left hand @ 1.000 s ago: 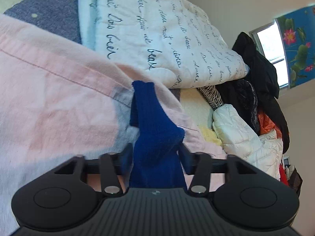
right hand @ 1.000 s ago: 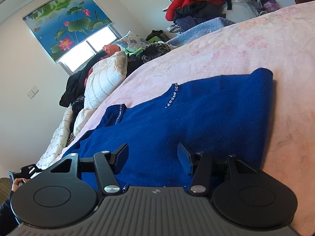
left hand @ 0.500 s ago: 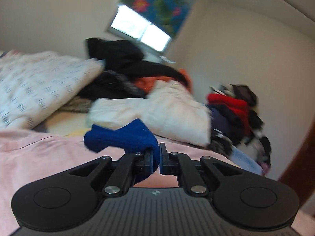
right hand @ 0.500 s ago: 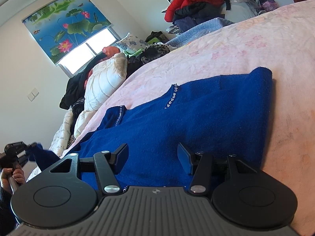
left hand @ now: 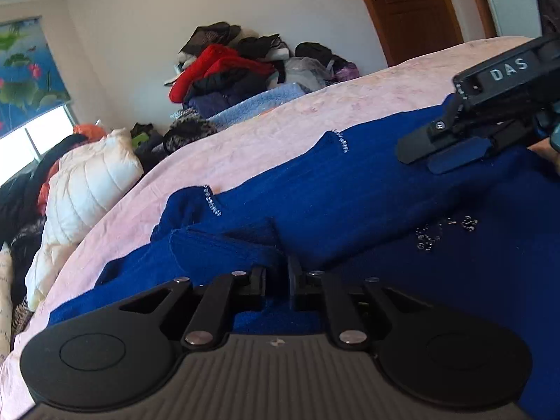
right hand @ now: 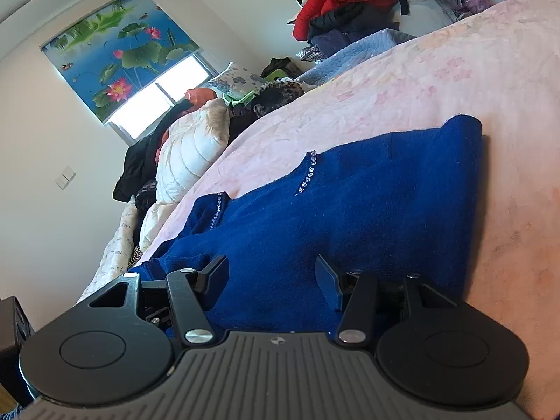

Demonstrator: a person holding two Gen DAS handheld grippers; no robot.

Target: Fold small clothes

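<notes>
A royal-blue knit sweater with rhinestone trim lies flat on the pink bedsheet. One sleeve is folded in over the sweater's body. Its cuff end sits between the jaws of my left gripper. Those jaws are opening, and a narrow gap shows beside the fabric. My right gripper stands open, low over the sweater near its bottom part, with nothing pinched. In the left wrist view the right gripper reaches in from the upper right.
A white padded jacket and dark clothes lie at the bed's far side. A heap of red and black clothes is stacked against the wall. A wooden door stands behind. A lotus-print blind covers the window.
My left gripper swung across the bed with the blue sleeve, rolling over, and laid it on the sweater's body. Its jaws closed on the sleeve and then eased apart. The right gripper stayed still.
</notes>
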